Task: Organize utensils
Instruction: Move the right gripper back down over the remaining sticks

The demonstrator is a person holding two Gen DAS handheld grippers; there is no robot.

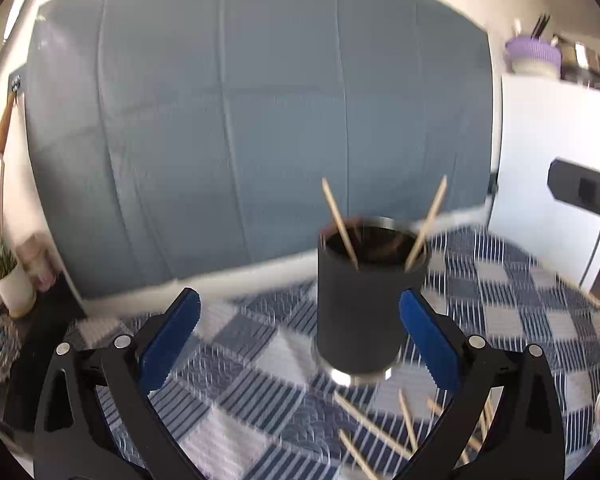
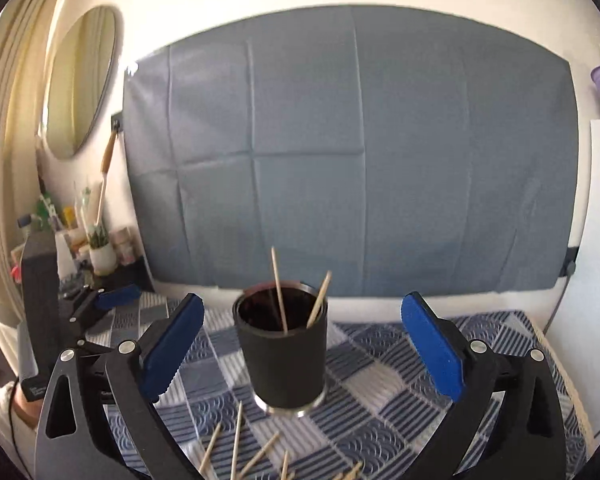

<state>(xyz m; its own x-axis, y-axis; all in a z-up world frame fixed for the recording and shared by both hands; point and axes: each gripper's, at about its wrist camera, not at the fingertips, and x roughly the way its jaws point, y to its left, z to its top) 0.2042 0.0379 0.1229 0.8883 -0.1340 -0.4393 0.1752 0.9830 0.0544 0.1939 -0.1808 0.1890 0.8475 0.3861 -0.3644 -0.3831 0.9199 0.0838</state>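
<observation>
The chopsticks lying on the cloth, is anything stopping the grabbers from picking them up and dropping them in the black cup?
Nothing visible blocks them. The loose chopsticks lie bare on the checked cloth, in front of the black cup. Both the left gripper and right gripper are open and empty. The cup's mouth has room beside two chopsticks already inside.

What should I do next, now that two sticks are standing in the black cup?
Probably lower the right gripper to one of the loose sticks lying on the checked cloth in front of the cup and close on it. Both grippers are open and empty, the left gripper included, and several sticks still lie outside the cup.
</observation>
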